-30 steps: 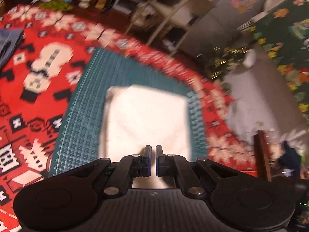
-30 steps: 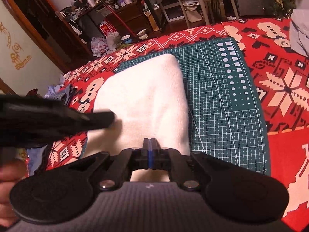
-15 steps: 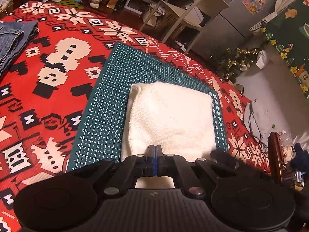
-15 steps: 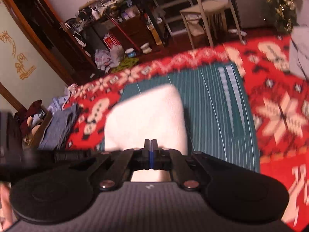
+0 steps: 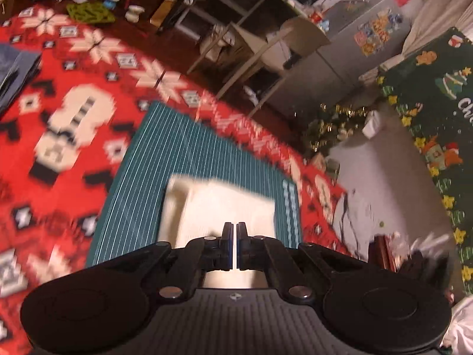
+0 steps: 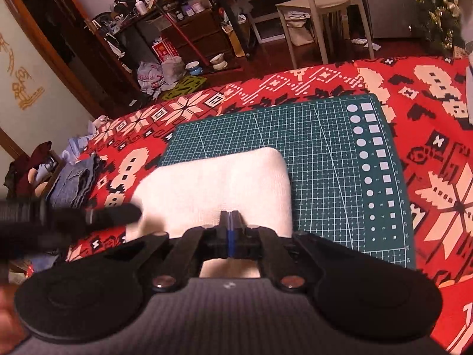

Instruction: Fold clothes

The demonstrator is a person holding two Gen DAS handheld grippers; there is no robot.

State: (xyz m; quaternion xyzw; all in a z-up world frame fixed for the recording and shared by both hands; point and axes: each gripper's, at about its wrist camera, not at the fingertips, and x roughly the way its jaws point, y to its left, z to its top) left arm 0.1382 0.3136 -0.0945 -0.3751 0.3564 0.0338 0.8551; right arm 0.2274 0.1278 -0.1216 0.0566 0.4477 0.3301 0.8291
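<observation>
White cloth fills the space just past my 2 claws: a thick white towel point(image 6: 218, 183), already folded into a neat block, lies on the green cutting mat point(image 6: 325, 153). I judge this piece done or nearly so, with perhaps 1 last tidy or a move to a stack left. My right claw point(image 6: 230, 217) has its fingers pressed together with nothing between them, poised over the towel's near edge. My left claw point(image 5: 233, 230) shows only a sliver of gap and also holds nothing; it too hangs over the near edge, though blur keeps me from telling whether it touches. Farther left, folded jeans point(image 6: 74, 183) rest on the red patterned blanket point(image 6: 437, 136). Beyond stands a pale chair point(image 6: 319, 9).
</observation>
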